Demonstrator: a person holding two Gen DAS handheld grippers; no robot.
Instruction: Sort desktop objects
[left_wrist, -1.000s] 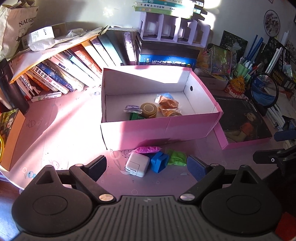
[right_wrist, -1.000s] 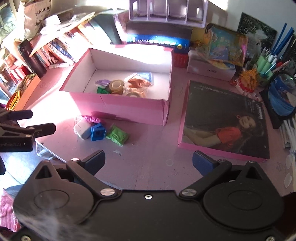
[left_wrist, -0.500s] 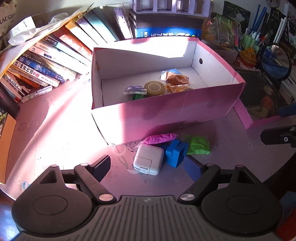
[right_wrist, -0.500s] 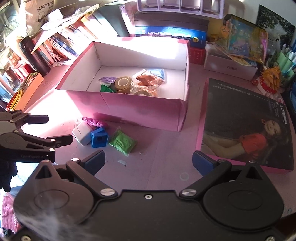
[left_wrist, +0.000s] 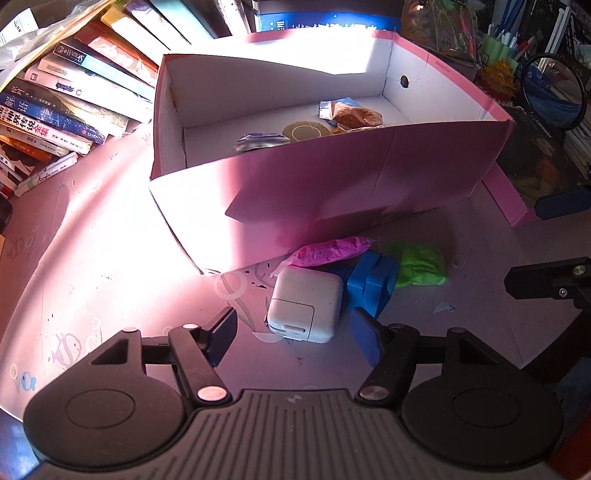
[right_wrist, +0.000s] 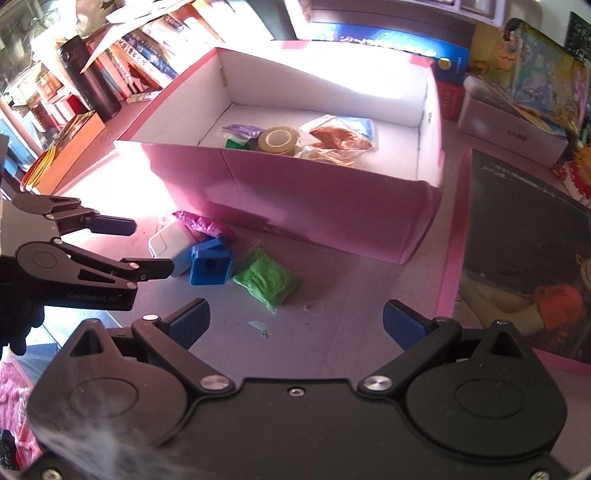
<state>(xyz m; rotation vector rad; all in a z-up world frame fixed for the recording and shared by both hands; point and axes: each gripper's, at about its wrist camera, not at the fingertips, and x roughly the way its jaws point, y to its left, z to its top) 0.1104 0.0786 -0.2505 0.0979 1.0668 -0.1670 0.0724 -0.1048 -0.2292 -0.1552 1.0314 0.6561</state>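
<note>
Currently: white charger (left_wrist: 304, 304) on desk, just ahead of left gripper (left_wrist: 295, 332), fingers apart and straddling its near end; right gripper (right_wrist: 295, 319) spread, farther off; pink box (left_wrist: 332, 184) beyond

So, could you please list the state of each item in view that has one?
pink box: open, partly filled
white charger: on desk, between the open fingers
blue block: on desk, touching charger
green packet: flat on desk
left gripper: open
right gripper: open, empty
</note>
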